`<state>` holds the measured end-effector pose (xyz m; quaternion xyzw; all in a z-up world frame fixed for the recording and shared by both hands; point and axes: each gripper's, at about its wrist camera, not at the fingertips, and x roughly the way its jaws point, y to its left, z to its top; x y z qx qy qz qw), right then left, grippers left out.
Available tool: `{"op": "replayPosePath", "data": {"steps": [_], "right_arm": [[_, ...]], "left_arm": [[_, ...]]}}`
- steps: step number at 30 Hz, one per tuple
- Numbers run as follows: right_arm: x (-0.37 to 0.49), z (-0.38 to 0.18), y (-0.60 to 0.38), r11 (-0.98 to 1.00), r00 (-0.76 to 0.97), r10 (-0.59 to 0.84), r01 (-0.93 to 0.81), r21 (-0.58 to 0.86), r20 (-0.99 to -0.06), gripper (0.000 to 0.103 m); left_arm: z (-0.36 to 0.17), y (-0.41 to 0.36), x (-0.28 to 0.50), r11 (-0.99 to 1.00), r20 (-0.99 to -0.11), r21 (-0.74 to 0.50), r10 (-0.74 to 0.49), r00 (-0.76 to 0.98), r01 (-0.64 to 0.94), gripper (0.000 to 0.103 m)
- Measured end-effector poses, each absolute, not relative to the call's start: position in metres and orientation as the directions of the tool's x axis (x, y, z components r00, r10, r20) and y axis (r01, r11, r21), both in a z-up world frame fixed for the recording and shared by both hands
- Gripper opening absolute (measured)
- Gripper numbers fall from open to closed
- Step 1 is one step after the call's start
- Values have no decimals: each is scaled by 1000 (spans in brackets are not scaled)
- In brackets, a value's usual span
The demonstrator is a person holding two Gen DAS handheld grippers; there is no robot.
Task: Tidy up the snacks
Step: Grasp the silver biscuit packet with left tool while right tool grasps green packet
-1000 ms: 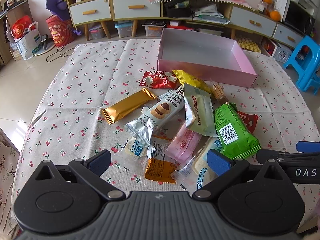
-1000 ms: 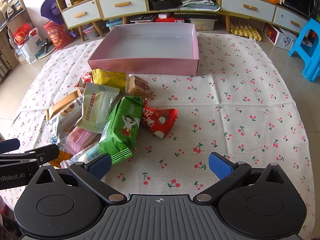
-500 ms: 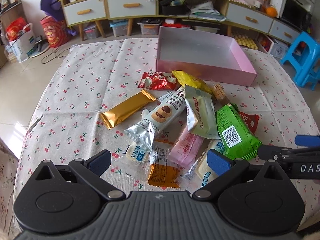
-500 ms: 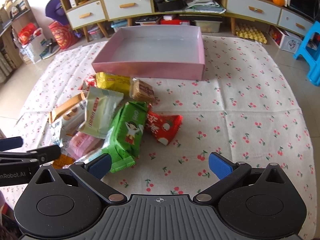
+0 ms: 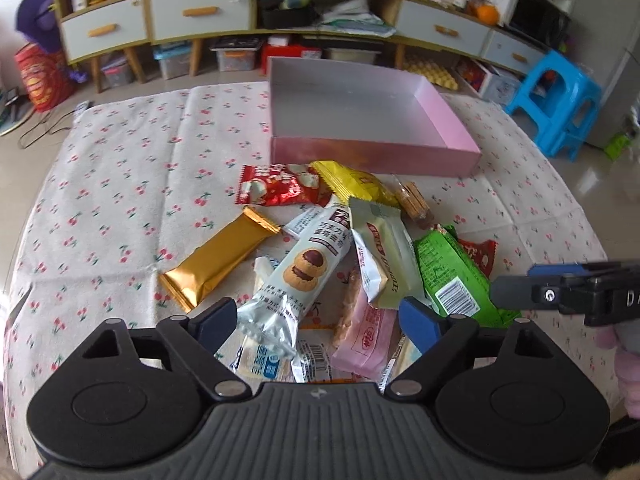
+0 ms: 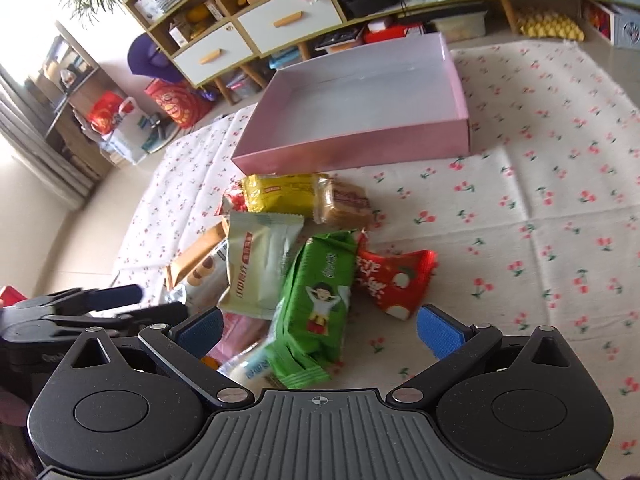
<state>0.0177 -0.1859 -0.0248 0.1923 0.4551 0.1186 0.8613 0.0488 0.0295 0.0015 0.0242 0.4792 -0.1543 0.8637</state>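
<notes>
A pile of snack packs lies on the cherry-print cloth in front of an empty pink box [image 5: 372, 152] [image 6: 360, 144]. My left gripper [image 5: 316, 320] is open, its jaws either side of the silver cookie pack [image 5: 296, 276], with a pink pack [image 5: 360, 332] just right of it. A gold bar [image 5: 218, 264] lies to the left. My right gripper [image 6: 318, 330] is open and hangs over the green pack [image 6: 320, 296], with a red pack [image 6: 394, 280] beside it. A pale green pack [image 6: 260, 260], a yellow pack [image 6: 280, 194] and a biscuit pack [image 6: 344, 204] lie farther back.
The right gripper's fingers [image 5: 520, 288] show at the right of the left wrist view, the left gripper's fingers [image 6: 116, 296] at the left of the right wrist view. Cabinets [image 5: 192, 16] stand behind the cloth, a blue stool [image 5: 556, 104] to the right.
Both grippers have moved forward and lower toward the pile. The left now frames the silver cookie pack; the right has tilted and shifted left over the green pack. Both stay open.
</notes>
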Motion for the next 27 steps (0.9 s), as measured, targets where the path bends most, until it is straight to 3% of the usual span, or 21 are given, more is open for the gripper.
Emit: {"op": "replayPosePath", "data": {"steps": [3, 8, 13, 20, 27], "right_arm": [[23, -31, -181, 893, 539, 389, -20, 450, -747, 103], [28, -41, -169, 902, 501, 385, -28, 430, -775, 98], [30, -47, -156, 925, 495, 347, -38, 379, -796, 85], [32, -56, -148, 933, 477, 333, -43, 357, -814, 52], [30, -51, -153, 922, 484, 347, -19, 387, -803, 50]], "left_arm": [[-9, 29, 56, 939, -838, -93, -254, 484, 331, 63], [-17, 32, 64, 932, -833, -66, -247, 496, 355, 53], [-24, 31, 69, 930, -835, -52, -240, 495, 363, 42], [-28, 36, 73, 937, -843, -78, -245, 479, 342, 37], [-26, 40, 75, 946, -843, -124, -259, 471, 298, 33]]}}
